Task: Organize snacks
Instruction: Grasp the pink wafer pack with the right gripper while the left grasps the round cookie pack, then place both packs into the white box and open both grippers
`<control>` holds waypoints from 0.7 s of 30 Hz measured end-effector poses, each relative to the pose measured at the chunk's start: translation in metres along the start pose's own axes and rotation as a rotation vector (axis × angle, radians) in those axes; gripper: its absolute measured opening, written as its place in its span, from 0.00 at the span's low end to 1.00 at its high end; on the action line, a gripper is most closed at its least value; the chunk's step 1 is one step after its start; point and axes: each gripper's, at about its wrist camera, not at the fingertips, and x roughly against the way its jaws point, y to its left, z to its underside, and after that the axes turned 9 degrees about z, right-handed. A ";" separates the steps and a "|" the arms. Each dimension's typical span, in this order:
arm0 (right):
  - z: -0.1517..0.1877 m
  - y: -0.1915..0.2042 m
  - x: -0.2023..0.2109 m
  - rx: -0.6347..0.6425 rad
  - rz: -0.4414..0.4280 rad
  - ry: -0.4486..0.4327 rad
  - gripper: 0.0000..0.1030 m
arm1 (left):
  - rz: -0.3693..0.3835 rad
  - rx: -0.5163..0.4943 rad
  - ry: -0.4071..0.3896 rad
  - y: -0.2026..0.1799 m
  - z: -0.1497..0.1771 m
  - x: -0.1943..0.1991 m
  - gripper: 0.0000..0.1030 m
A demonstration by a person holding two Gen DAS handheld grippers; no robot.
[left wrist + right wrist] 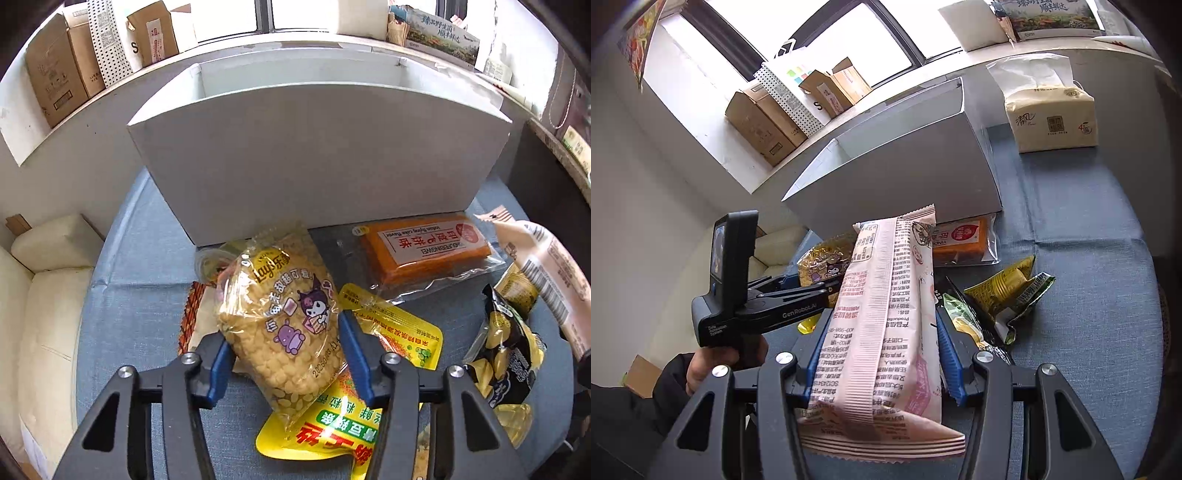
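Snacks lay scattered on the blue cloth (pixel 122 295) in front of the white box (pixel 317 155), and two were already in the grippers. Nearest in the L wrist view, the left gripper (pixel 282 350) had its blue pads (pixel 218 365) pressed on both sides of the Lay's bag (pixel 280 321), a clear pack of yellow puffs with cartoon figures, tilted up toward the box. Under it lay a yellow pouch (pixel 325 428) w/ red and green print, and a second yellow pouch (pixel 402 332) just to the R. Further R sat a black-and-yellow pack (pixel 506 354). In the R wrist view, the right gripper (pixel 879 350) was clamped on the pink wrapper (pixel 886 314), a long pack held lengthwise, back seam up, its far end pointing at the box. Beside it lay a crumpled green-gold pack (pixel 1008 291); it seemed to be touching the black pack, but that was hard to tell. Beyond, the orange pack (pixel 424 247) lay flat against the box's front wall. The box stood open-topped, w/ a divider inside. Far R on the cloth stood a tissue pack (pixel 1049 118). Cardboard boxes (pixel 764 125) lined the window ledge behind.
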 end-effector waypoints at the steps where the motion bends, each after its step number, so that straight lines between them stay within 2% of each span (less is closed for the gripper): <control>1: 0.000 0.001 0.000 0.003 -0.004 0.000 0.55 | 0.018 0.006 -0.011 0.004 0.001 0.006 0.38; 4: 0.000 0.002 -0.002 0.009 -0.006 0.000 0.55 | 0.072 0.023 -0.041 0.013 0.004 0.026 0.24; 7: 0.000 0.005 -0.006 0.016 -0.007 0.004 0.55 | 0.066 0.019 -0.050 0.018 0.006 0.037 0.23; 11: 0.001 0.011 -0.009 0.022 -0.014 0.010 0.55 | 0.097 0.014 -0.077 0.026 0.015 0.051 0.19; 21: -0.015 0.027 0.000 0.044 -0.037 -0.041 0.55 | 0.126 -0.058 -0.193 0.021 0.003 0.112 0.18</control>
